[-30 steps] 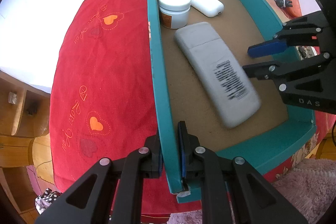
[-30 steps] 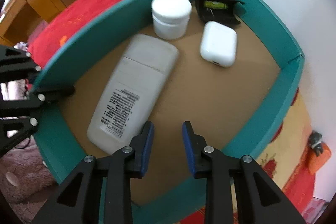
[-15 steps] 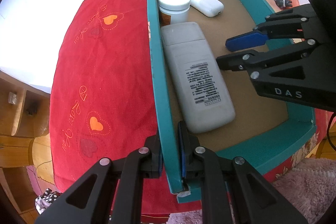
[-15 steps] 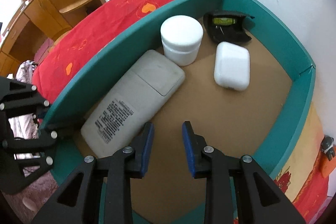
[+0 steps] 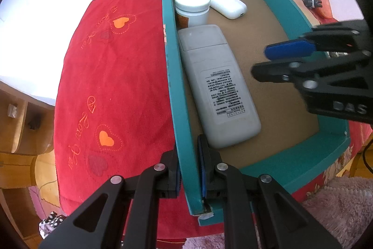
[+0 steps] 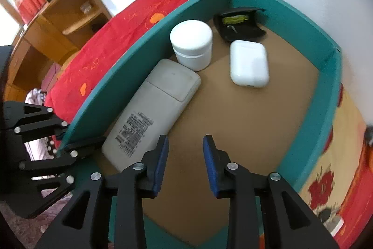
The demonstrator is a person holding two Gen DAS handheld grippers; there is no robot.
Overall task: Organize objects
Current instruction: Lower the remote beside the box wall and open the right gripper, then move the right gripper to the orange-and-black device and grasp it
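Two views cover one teal tray (image 5: 181, 85) that stands on a red cloth (image 5: 116, 85) with orange hearts. The left tool (image 5: 188, 165) is clamped on the tray's left wall near the front corner, one finger outside and one inside, so the wall hides the inner faces of both pads. In the right wrist view the left tool (image 6: 63, 144) shows only as a dark frame at the picture's left edge, and its grip on the wall is hard to make out there.

The right tool (image 6: 184, 155) hangs over the tray's brown floor with its jaws opening and nothing between them. The left wrist view shows this right tool (image 5: 268, 60) from the side, blurred, with only one blue pad clear.

Four things lie in the tray. The grey remote (image 5: 216, 85) lies face down along the left wall, label up; its near end is just beside the left tool's inner finger. Its far end is just beside the white jar (image 6: 191, 46). In the left wrist view the jar (image 5: 192, 6) shows an orange label low on its side, which the right wrist view does not show. The white case (image 6: 249, 67) lies apart from the remote, near the jar. The black pouch (image 6: 240, 26) sits open in the far corner; the right wrist view shows something yellow-green inside, while in the left wrist view the jar hides most of it.

A wooden shelf unit (image 6: 58, 22) is seen beyond the red cloth, and the print on the remote's label is too small to read.
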